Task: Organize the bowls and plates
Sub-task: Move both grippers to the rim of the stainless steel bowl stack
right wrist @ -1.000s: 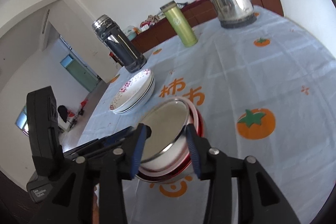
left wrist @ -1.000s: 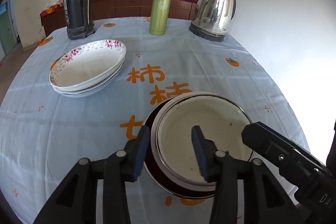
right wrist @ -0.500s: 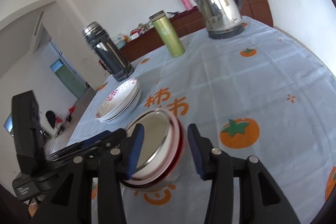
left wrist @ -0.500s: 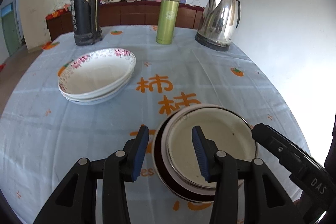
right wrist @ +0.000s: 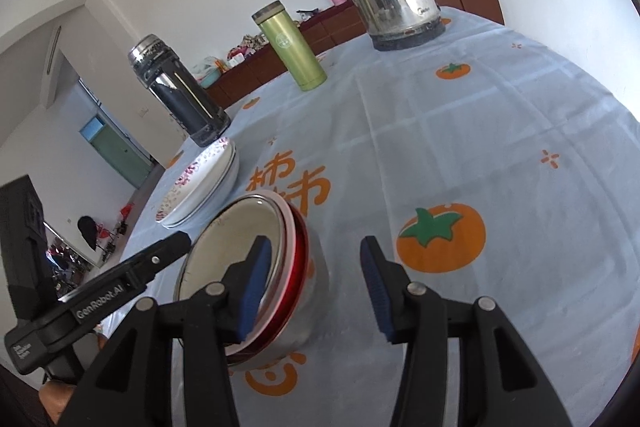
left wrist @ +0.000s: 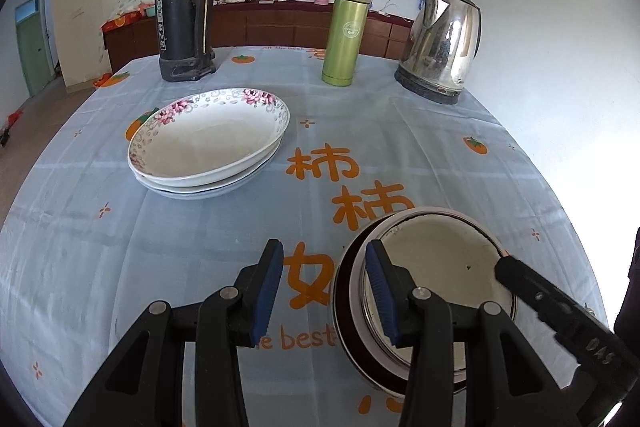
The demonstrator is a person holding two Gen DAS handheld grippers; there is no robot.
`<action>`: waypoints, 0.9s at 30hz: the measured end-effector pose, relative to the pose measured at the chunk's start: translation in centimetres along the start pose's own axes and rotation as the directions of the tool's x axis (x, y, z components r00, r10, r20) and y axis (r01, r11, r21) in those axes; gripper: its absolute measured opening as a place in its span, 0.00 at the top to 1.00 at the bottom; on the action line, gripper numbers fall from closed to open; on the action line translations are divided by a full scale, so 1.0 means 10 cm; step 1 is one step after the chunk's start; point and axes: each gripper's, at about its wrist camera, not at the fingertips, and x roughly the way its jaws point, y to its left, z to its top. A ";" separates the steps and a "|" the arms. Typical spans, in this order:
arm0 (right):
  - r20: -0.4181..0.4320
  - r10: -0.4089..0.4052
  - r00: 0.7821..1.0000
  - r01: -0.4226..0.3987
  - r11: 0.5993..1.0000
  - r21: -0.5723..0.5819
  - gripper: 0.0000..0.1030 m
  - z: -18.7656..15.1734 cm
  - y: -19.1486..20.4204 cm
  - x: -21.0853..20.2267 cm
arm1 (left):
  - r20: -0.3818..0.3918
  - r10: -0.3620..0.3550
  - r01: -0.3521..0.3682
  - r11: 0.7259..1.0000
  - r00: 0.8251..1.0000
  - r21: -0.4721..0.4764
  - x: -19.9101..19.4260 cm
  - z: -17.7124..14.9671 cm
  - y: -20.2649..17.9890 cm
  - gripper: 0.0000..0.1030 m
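Observation:
A stack of nested metal bowls (left wrist: 440, 267), the outer one red, sits on the tablecloth near the front right; it also shows in the right wrist view (right wrist: 256, 263). A stack of white floral plates (left wrist: 208, 143) lies at the middle left and shows in the right wrist view (right wrist: 200, 187). My left gripper (left wrist: 324, 291) is open and empty, its right finger over the bowls' left rim. My right gripper (right wrist: 312, 287) is open and empty, its left finger in front of the bowls.
A black thermos (left wrist: 184, 3), a green flask (left wrist: 346, 35) and a steel kettle (left wrist: 444, 43) stand along the far side of the table (left wrist: 400, 131). A white wall is close on the right. A wooden sideboard stands behind.
Both grippers have drawn back and up from the bowl stack. The left gripper has shifted left; the right gripper has shifted right of the bowls. The bowls stay on the table.

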 end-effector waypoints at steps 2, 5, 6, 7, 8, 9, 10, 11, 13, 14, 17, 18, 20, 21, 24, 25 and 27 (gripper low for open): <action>0.029 0.022 0.999 -0.022 1.000 0.000 0.53 0.01 0.01 -0.05 | 0.011 0.000 0.000 1.000 1.000 0.009 0.00 0.00 -0.01 0.55; 0.085 0.019 0.996 -0.019 1.000 -0.001 0.45 0.02 0.01 -0.14 | 0.033 -0.004 0.004 1.000 0.999 0.006 -0.02 0.00 0.00 0.55; 0.106 0.016 0.994 -0.017 1.000 0.003 0.45 0.02 -0.01 -0.17 | 0.048 -0.002 0.002 1.000 0.999 0.006 -0.04 0.01 0.01 0.55; 0.120 0.013 0.993 -0.014 1.000 0.007 0.45 0.03 -0.02 -0.19 | 0.067 0.002 -0.002 1.000 0.998 0.006 -0.06 0.01 0.02 0.55; 0.129 0.010 0.992 -0.011 1.000 0.009 0.44 0.04 -0.03 -0.19 | 0.078 0.004 -0.004 1.000 0.997 0.007 -0.07 0.02 0.02 0.55; 0.148 -0.004 0.989 0.002 1.000 0.013 0.43 0.04 -0.05 -0.21 | 0.097 0.005 -0.005 1.000 0.995 0.008 -0.09 0.02 0.03 0.55; 0.164 -0.016 0.986 0.013 1.000 0.016 0.38 0.04 -0.07 -0.23 | 0.111 0.005 -0.006 1.000 0.994 0.011 -0.10 0.02 0.03 0.55; 0.180 -0.029 0.983 0.026 0.999 0.018 0.35 0.04 -0.08 -0.24 | 0.122 0.007 -0.009 1.000 0.993 0.016 -0.10 0.02 0.03 0.55; 0.226 -0.067 0.972 0.066 0.998 0.011 0.26 0.04 -0.08 -0.30 | 0.132 0.009 -0.011 1.000 0.991 0.015 -0.10 0.02 0.04 0.55; 0.251 -0.086 0.964 0.088 0.996 0.002 0.25 0.04 -0.07 -0.33 | 0.130 0.014 -0.016 1.000 0.991 0.010 -0.10 0.02 0.05 0.55; 0.301 -0.124 0.945 0.138 0.990 -0.027 0.14 0.04 -0.04 -0.39 | 0.121 0.016 -0.017 1.000 0.992 0.007 -0.07 0.02 0.09 0.55; 0.314 -0.132 0.940 0.151 0.988 -0.036 0.12 0.04 -0.02 -0.41 | 0.119 0.021 -0.022 1.000 0.993 0.005 -0.05 0.02 0.11 0.55; 0.321 -0.143 0.936 0.169 0.984 -0.053 0.12 0.04 0.00 -0.42 | 0.114 0.013 -0.013 1.000 0.993 -0.003 -0.05 0.02 0.14 0.55; 0.319 -0.147 0.936 0.174 0.983 -0.058 0.12 0.04 0.00 -0.42 | 0.112 0.003 -0.002 1.000 0.994 -0.008 -0.05 0.02 0.16 0.55; 0.299 -0.138 0.944 0.158 0.986 -0.046 0.12 0.03 -0.03 -0.38 | 0.117 -0.003 0.001 1.000 0.993 0.016 -0.07 0.01 0.14 0.55; 0.295 -0.133 0.946 0.152 0.988 -0.042 0.12 0.03 -0.04 -0.37 | 0.121 0.003 -0.007 0.999 0.993 0.031 -0.07 0.00 0.13 0.55; 0.294 -0.139 0.946 0.158 0.987 -0.040 0.12 0.01 -0.04 -0.37 | 0.131 0.007 -0.015 0.998 0.991 0.056 -0.07 -0.02 0.11 0.55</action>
